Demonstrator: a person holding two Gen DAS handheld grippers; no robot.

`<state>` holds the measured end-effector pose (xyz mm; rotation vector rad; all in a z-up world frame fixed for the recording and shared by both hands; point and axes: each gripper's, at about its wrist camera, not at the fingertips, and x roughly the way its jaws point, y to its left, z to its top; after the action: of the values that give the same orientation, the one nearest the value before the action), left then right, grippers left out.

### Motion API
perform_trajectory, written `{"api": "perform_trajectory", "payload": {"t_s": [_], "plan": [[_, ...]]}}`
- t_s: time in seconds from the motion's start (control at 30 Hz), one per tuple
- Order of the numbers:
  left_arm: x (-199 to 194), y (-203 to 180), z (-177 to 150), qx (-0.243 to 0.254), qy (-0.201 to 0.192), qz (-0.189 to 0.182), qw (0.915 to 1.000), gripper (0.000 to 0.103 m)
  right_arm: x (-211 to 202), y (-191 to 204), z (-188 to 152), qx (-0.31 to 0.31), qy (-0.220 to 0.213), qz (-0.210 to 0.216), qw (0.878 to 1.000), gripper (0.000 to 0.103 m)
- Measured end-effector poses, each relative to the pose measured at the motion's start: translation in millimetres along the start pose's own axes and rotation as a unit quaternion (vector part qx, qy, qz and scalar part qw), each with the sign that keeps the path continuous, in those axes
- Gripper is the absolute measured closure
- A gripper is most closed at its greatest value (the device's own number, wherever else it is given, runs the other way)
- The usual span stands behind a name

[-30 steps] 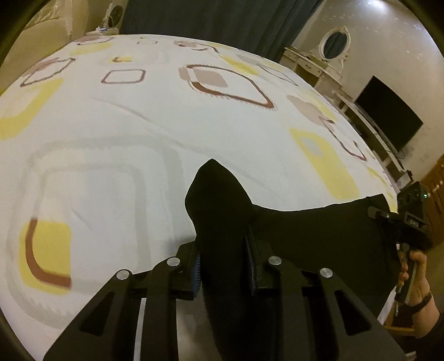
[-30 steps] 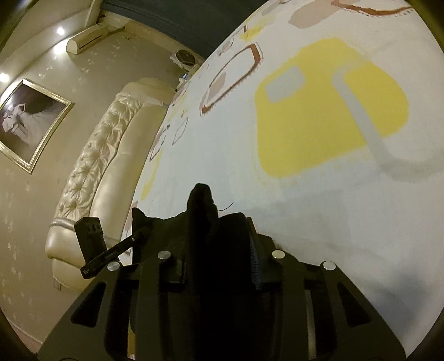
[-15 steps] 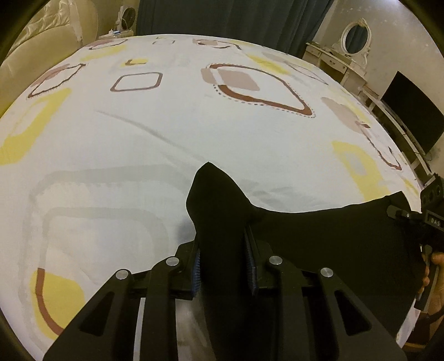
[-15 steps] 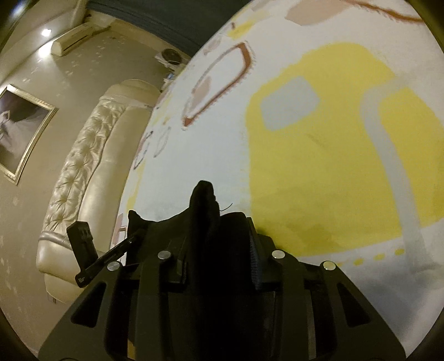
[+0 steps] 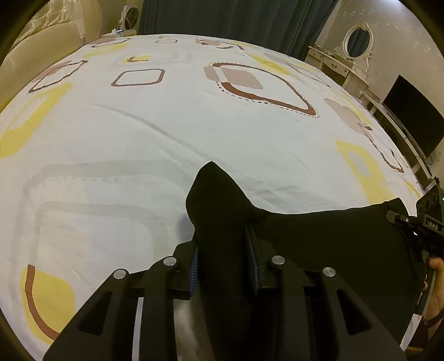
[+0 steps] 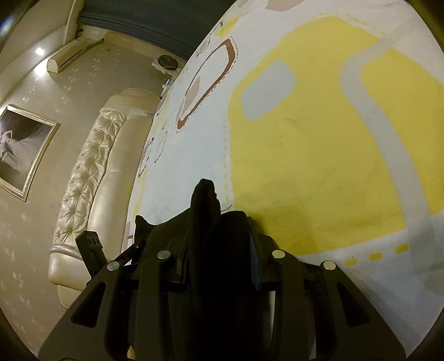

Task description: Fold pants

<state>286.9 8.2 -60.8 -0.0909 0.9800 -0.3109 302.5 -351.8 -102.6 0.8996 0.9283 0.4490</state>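
The black pants (image 5: 319, 238) hang stretched between my two grippers above the near edge of the bed. My left gripper (image 5: 223, 250) is shut on one corner of the pants, which sticks up between the jaws. My right gripper (image 6: 219, 238) is shut on the other corner (image 6: 204, 194). The right gripper also shows in the left wrist view (image 5: 427, 227) at the far right, held by a hand. The left gripper shows in the right wrist view (image 6: 91, 247) at lower left.
The bed sheet (image 5: 166, 125) is white with yellow, brown and grey shapes. A cream tufted headboard (image 6: 91, 166) lies to the left. A dresser with mirror (image 5: 352, 55) and a dark TV (image 5: 410, 116) stand at the right. Dark curtains (image 5: 236, 16) hang behind.
Both grippers have moved forward over the bed with the pants held between them. The right wrist view has come closer to the yellow patch of the sheet.
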Motion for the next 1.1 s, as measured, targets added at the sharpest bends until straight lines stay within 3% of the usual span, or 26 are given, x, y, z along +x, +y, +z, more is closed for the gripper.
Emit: {"api": "perform_trajectory", "payload": {"t_s": [0.47, 0.57, 0.63, 0.7, 0.8, 0.97, 1.1], "plan": [[1.2, 3.0, 0.7, -0.01, -0.002, -0.006, 0.9999, 0.072, 0.0, -0.7, -0.3, 0.007, -0.002, 0.006, 1.0, 0.071], [-2.3, 6.5, 1.9, -0.016, 0.002, -0.015, 0.9997, 0.062, -3.8, -0.7, -0.6, 0.019, 0.001, 0.013, 1.0, 0.067], [-13.3, 13.6, 1.1, -0.032, -0.005, -0.029, 0.9991, 0.055, -13.1, 6.5, -3.5, 0.017, -0.001, 0.002, 1.0, 0.058], [-25.6, 20.2, -3.5, -0.042, -0.007, -0.041, 0.9983, 0.04, -24.7, 13.0, -8.4, 0.005, -0.004, -0.008, 1.0, 0.052], [-53.0, 30.9, -23.5, -0.056, -0.014, -0.076, 0.9954, 0.028, -50.4, 17.3, -23.4, -0.004, -0.009, -0.001, 1.0, 0.043], [-84.6, 37.2, -68.7, -0.087, -0.006, -0.136, 0.9868, 0.023, -86.0, 12.1, -62.7, 0.001, -0.011, 0.006, 1.0, 0.034], [-89.0, 23.2, -101.1, -0.088, 0.018, -0.154, 0.984, 0.021, -92.8, 5.8, -87.1, 0.018, -0.01, 0.013, 1.0, 0.033]]}}
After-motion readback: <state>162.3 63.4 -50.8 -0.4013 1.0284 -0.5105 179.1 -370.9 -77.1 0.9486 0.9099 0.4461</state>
